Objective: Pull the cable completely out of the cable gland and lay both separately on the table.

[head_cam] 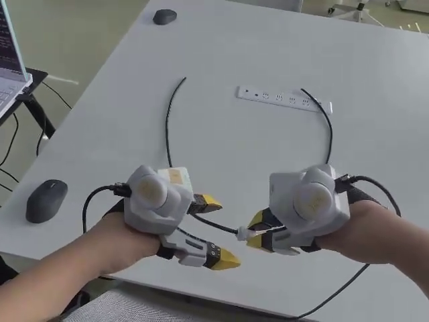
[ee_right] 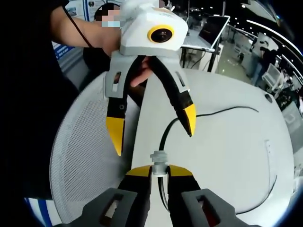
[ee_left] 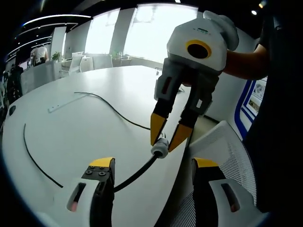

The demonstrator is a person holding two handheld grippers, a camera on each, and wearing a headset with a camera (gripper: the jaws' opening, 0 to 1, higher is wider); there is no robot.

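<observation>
1. Your right gripper (head_cam: 255, 232) is clamped on the cable gland (head_cam: 240, 235). Its yellow-tipped jaws are drawn together on the pale fitting, and it holds the gland up over the near edge of the table (head_cam: 268, 147).
2. Your left gripper (head_cam: 222, 231) faces it almost tip to tip. Its jaws are spread wide apart and grip nothing.
3. The cable (ee_left: 135, 176) leaves the gland and runs straight towards the left gripper, passing between its open jaws. In the left gripper view it lies closer to the jaw on that view's left. Whether it touches that jaw cannot be told.
4. Past the left gripper, a black line that looks to be the same cable arcs away across the table. In the head view it passes to the left of a white power strip (head_cam: 281, 98).
5. The relation that matters is this: close to the gland, the cable's long axis follows the line joining your two grippers. The gland sits at the right-hand end and the free run of cable leads off to the left.
6. The left gripper is the nearer tool to the cable and already straddles it just beside the gland. The likely next move is to close those jaws on the cable and draw your hands apart along that axis.
7. The cable appears seated in the gland, and neither part yet lies on the table on its own.
</observation>
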